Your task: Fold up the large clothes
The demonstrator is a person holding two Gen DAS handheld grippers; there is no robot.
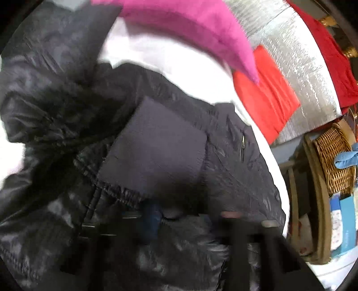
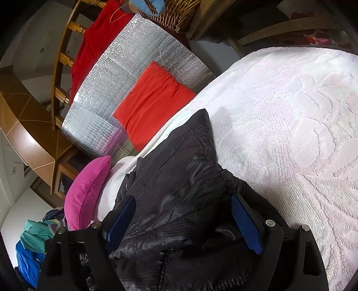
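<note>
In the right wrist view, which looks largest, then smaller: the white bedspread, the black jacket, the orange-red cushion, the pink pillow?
1. white bedspread
2. black jacket, though it lies nearest the camera, so it looks enlarged
3. orange-red cushion
4. pink pillow, close to the cushion in apparent size, so this order is unsure

The jacket [image 2: 179,179] lies on the bed [image 2: 290,134], its bulk between the right claw's [image 2: 183,221] fingers. A pillow [image 2: 87,192] rests at its left. Beyond, a folded cloth [image 2: 152,103] lies on the foil mat [image 2: 134,56], a wicker basket [image 2: 176,13] behind
</note>
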